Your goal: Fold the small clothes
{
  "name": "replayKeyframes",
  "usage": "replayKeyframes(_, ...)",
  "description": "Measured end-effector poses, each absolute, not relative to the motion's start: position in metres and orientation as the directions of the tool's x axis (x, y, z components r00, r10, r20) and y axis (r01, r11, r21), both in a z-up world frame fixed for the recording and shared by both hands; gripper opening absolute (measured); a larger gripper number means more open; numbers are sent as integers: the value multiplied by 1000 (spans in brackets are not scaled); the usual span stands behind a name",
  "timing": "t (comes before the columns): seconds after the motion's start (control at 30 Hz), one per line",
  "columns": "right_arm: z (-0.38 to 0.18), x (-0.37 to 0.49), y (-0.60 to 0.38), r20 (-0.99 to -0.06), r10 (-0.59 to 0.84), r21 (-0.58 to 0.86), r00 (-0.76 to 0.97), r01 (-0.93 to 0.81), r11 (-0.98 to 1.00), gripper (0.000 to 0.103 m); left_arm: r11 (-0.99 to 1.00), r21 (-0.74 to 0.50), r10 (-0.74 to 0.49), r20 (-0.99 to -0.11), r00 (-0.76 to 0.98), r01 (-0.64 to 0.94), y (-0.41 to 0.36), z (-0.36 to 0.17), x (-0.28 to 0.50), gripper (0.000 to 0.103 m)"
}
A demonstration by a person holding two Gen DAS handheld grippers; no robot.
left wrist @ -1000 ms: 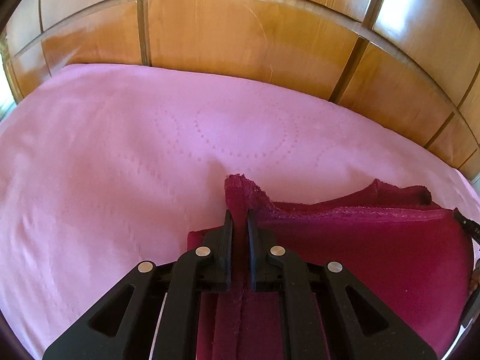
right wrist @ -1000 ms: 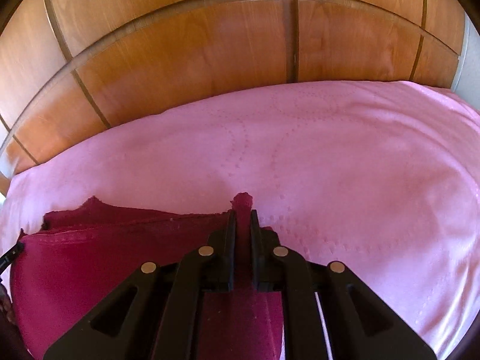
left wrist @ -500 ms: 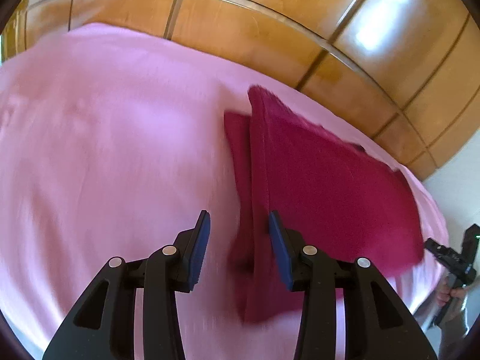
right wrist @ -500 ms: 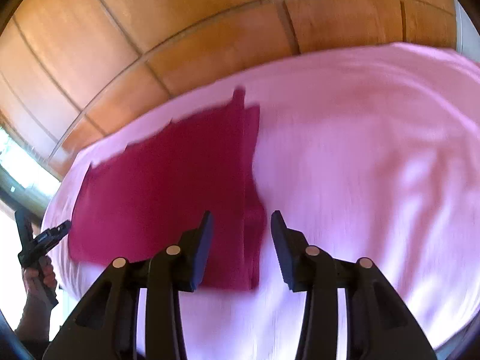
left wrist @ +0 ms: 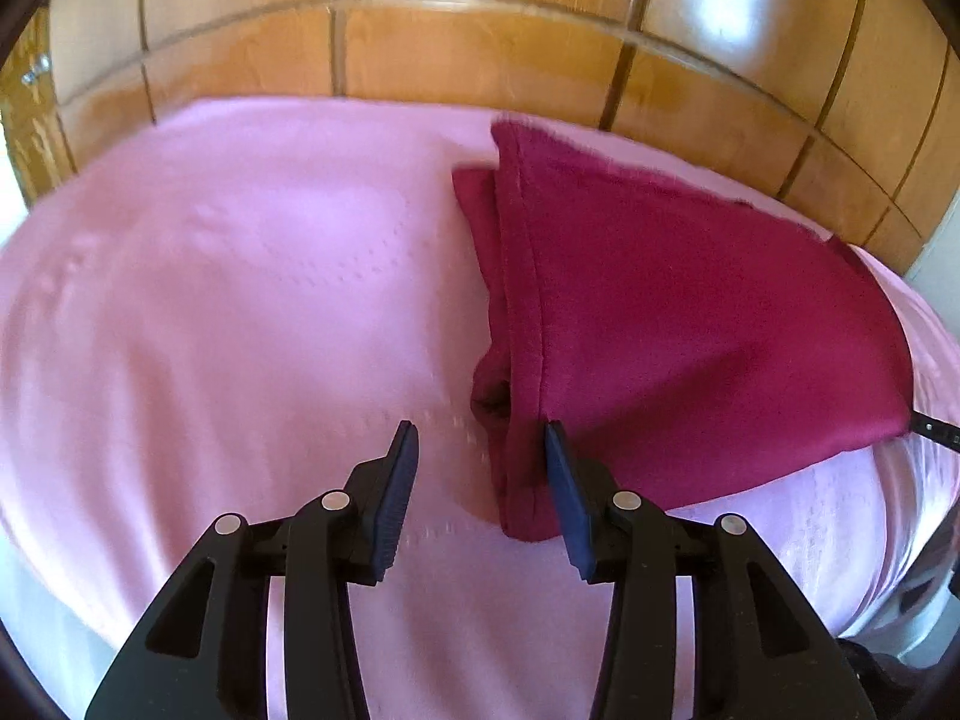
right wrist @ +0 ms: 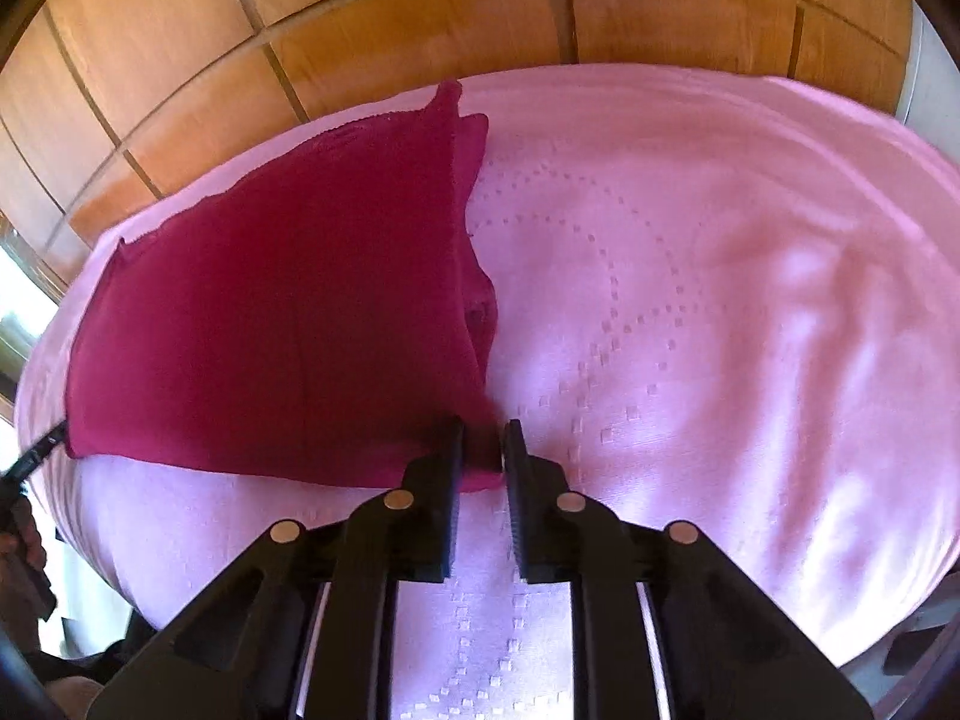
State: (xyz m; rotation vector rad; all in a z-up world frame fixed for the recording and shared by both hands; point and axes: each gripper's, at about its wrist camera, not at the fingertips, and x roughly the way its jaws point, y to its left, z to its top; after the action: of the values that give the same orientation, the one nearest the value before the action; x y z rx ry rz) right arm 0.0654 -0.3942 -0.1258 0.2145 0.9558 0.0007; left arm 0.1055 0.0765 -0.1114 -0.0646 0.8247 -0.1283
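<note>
My left claw [left wrist: 480,456] is opening, empty; my right claw [right wrist: 483,450] is closing around the crimson garment's [right wrist: 282,324] near corner just ahead. I should pinch both layers squarely before folding again.

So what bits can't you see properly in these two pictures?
- Right wrist view: the near corner of the red cloth sits between the right gripper's closing jaws; blur hides whether the pads press on it.
- Left wrist view: the left gripper, jaws opening; the right finger covers part of the cloth's edge.
- Both views: the cloth's under layers are covered by the top layer.
- Pink bedspread's near edge: cut off by the gripper bodies.
</note>
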Motion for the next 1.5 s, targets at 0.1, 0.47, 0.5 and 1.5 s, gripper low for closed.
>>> replayKeyframes(0.1, -107, 57, -380, -785, 59, 134, 616, 76, 988, 29, 983, -121, -185, -667, 722, 140, 70, -92, 94, 43)
replayKeyframes(0.47, -103, 70, -244, -723, 247, 155, 645, -197, 968, 55, 948, -96, -281, -703, 654, 304, -34, -118, 99, 43)
replayKeyframes(0.5, -110, 69, -239, -735, 240, 144, 634, -200, 969, 55, 950, -65, -258, -713, 652, 305, -38, -124, 98, 43)
replayKeyframes(1.5, -94, 153, -331, -717, 28, 130, 696, 94, 987, 77, 997, 44, -16, -648, 762, 58, 29, -81, 132, 54)
